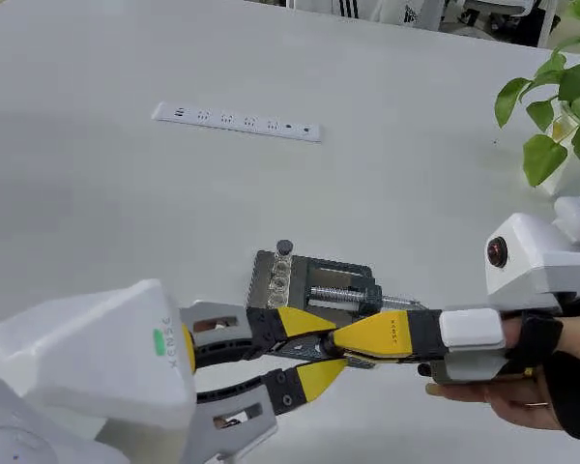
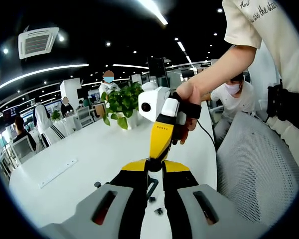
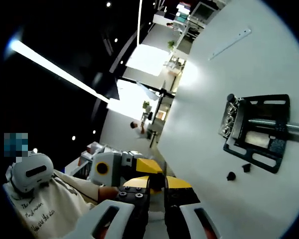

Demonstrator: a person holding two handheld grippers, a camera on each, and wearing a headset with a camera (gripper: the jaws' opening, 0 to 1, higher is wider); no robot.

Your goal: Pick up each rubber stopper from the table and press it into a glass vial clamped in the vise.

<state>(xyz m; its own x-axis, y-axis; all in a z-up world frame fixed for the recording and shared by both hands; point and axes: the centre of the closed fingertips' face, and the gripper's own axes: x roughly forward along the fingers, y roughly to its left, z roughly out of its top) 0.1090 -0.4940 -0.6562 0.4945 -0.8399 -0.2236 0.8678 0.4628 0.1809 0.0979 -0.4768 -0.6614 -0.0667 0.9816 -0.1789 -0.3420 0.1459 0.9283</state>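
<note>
Nearest, the left gripper (image 1: pixel 336 346) spreads its yellow jaws around the tip of the right gripper (image 3: pixel 158 182), whose jaws sit pressed together. Behind them the vise (image 1: pixel 353 275) clamps a row of clear glass vials (image 1: pixel 279 282), the far one capped by a dark round rubber stopper (image 1: pixel 284 247). Small black loose stoppers (image 3: pixel 231 176) lie on the white table (image 1: pixel 126 193) just beside the vise.

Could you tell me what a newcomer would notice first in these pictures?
The left gripper and right gripper, both with yellow fingers, meet tip to tip in the foreground of the head view. Behind them sits the vise holding a row of glass vials, with a rubber stopper at the row's far end.
</note>
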